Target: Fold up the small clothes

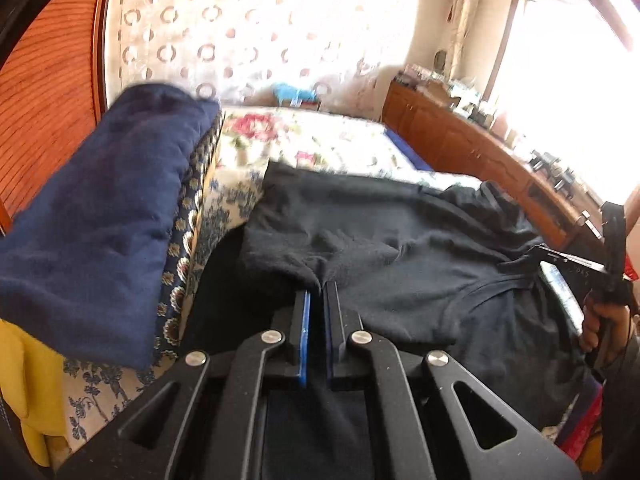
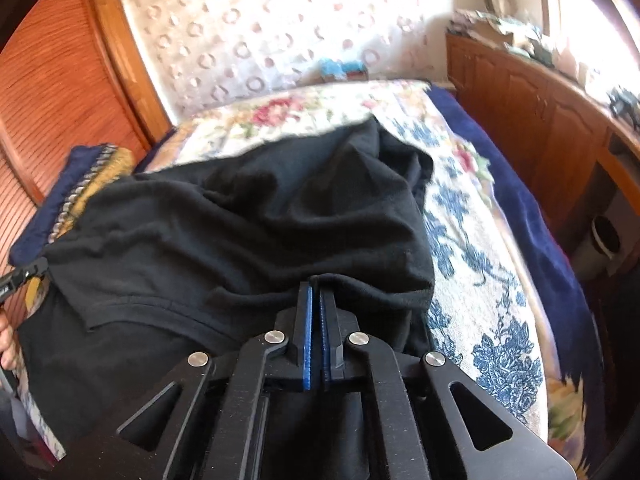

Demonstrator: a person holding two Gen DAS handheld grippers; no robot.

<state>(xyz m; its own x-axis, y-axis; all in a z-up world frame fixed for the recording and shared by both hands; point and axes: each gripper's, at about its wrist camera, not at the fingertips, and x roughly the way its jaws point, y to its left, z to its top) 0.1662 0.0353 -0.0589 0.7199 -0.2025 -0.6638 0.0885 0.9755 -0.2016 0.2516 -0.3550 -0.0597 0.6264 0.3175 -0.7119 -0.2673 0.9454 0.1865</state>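
Observation:
A black T-shirt (image 1: 400, 240) lies crumpled across the floral bedspread (image 1: 328, 144), its collar seam toward the right. My left gripper (image 1: 317, 292) is shut on the shirt's near left edge, with cloth pinched between the blue pads. In the right wrist view the same black T-shirt (image 2: 248, 224) bunches up in folds, and my right gripper (image 2: 316, 284) is shut on its near right edge. The right gripper (image 1: 528, 258) also shows at the right edge of the left wrist view, held by a hand (image 1: 604, 324).
A stack of folded dark blue cloth (image 1: 104, 216) sits on patterned bedding at the left. A yellow garment (image 1: 28, 384) hangs at the lower left. Wooden cabinets (image 1: 472, 148) run along the right, a slatted wooden door (image 2: 44, 112) stands left, and a blue blanket (image 2: 532, 220) edges the bed.

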